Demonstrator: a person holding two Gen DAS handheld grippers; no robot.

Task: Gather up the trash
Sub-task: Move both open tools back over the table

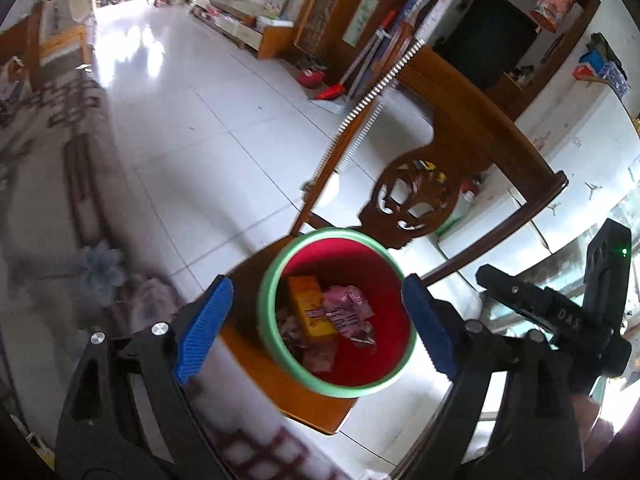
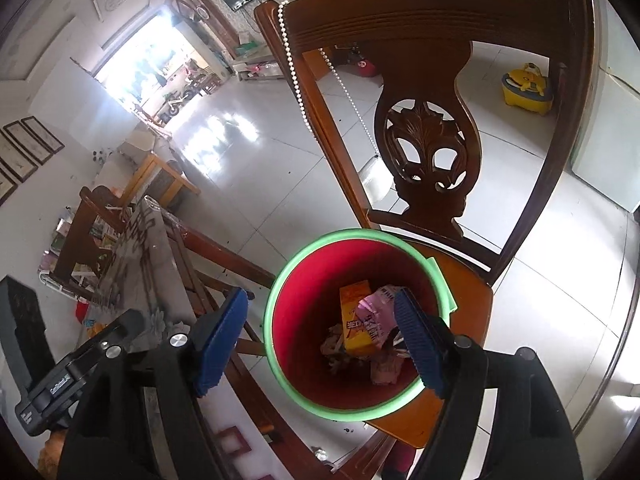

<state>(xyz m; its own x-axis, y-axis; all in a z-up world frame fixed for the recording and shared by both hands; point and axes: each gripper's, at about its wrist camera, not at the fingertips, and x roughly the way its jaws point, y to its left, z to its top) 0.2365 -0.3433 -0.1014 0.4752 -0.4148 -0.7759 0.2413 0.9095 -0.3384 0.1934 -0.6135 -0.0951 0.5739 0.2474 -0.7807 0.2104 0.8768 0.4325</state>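
A red bin with a green rim stands on the seat of a wooden chair. Inside lie a yellow box, a pink wrapper and other scraps. My left gripper is open and empty, held above the bin with its blue pads on either side. My right gripper is open and empty, also above the bin. The right gripper's black body shows in the left wrist view, and the left gripper's body shows in the right wrist view.
The carved chair back rises behind the bin, with a bead string hung on it. A table with a patterned cloth lies to the left. White tiled floor spreads beyond. A yellow toy sits far right.
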